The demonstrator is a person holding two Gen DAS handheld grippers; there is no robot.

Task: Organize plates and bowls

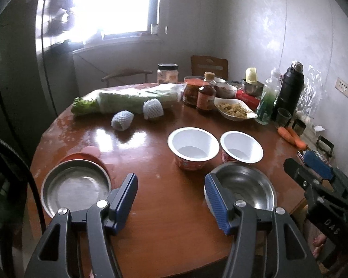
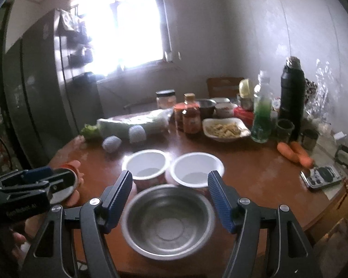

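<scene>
On the round wooden table a shallow steel dish rests on a red plate at the near left. A steel bowl sits at the near right, with two white paper bowls just behind it. My left gripper hovers open over bare table between the dish and the steel bowl. My right gripper is open above the steel bowl, which lies between its fingers untouched. The right gripper shows at the left wrist view's right edge, and the left gripper at the right wrist view's left edge.
Behind the bowls lie a wrapped cabbage, two foam-netted fruits, jars, a white dish of food, a green bottle, a black flask and carrots. A remote-like device lies at the right edge.
</scene>
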